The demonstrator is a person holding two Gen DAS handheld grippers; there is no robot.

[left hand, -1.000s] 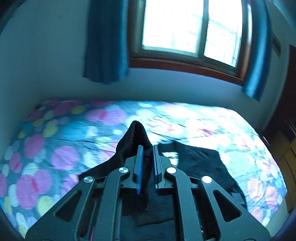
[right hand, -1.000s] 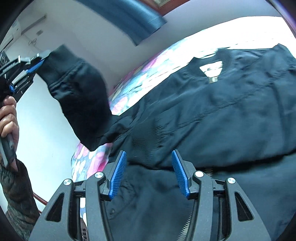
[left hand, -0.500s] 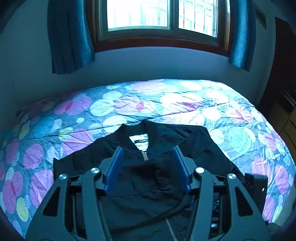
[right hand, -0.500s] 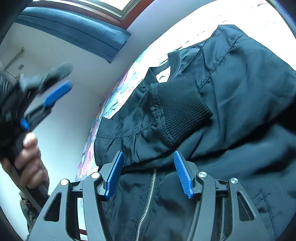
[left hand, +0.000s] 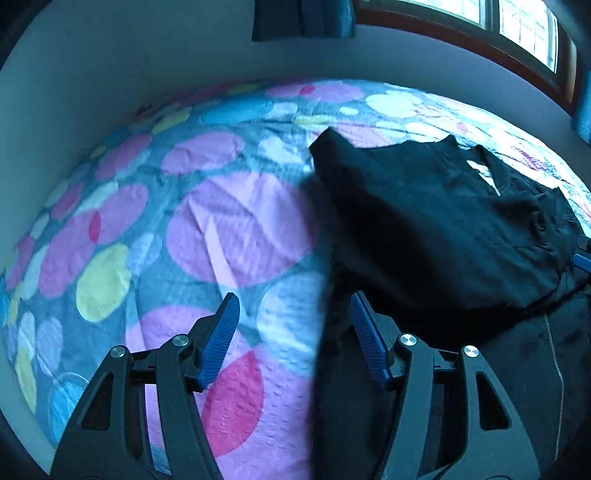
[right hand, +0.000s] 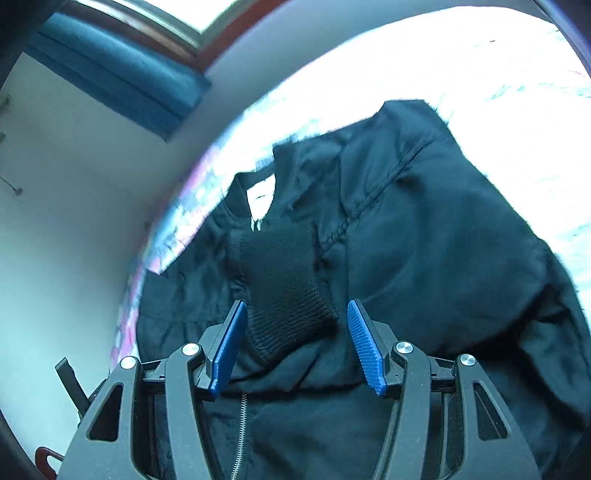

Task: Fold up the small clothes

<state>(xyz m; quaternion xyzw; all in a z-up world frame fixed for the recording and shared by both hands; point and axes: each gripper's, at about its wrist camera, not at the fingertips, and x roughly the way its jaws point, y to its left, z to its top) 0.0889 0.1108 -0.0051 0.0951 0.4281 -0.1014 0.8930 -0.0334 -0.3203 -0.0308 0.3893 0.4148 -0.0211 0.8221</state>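
A black zip-up jacket [left hand: 424,229] lies flat on a bedspread [left hand: 184,221] with coloured dots. One sleeve is folded across the chest, and its ribbed cuff [right hand: 288,295] lies below the collar label [right hand: 260,192]. My left gripper [left hand: 293,299] hovers over the jacket's left edge. Its jaws are opening; the blurred black edge runs between them close to the right finger, and neither pad presses on it. My right gripper [right hand: 295,302] is open just above the cuff, which shows between its fingers with a gap on each side. The zipper [right hand: 242,417] runs down below it.
The bed stands against a pale wall [left hand: 129,74] on the left and at the back. A window [left hand: 517,22] with blue curtains [right hand: 118,74] is above the far side. Bare bedspread stretches left of the jacket.
The left gripper let go of the raised sleeve cuff, opened, then dropped and swung to the jacket's left edge. The sleeve now lies across the chest. The right gripper moved in over the cuff.
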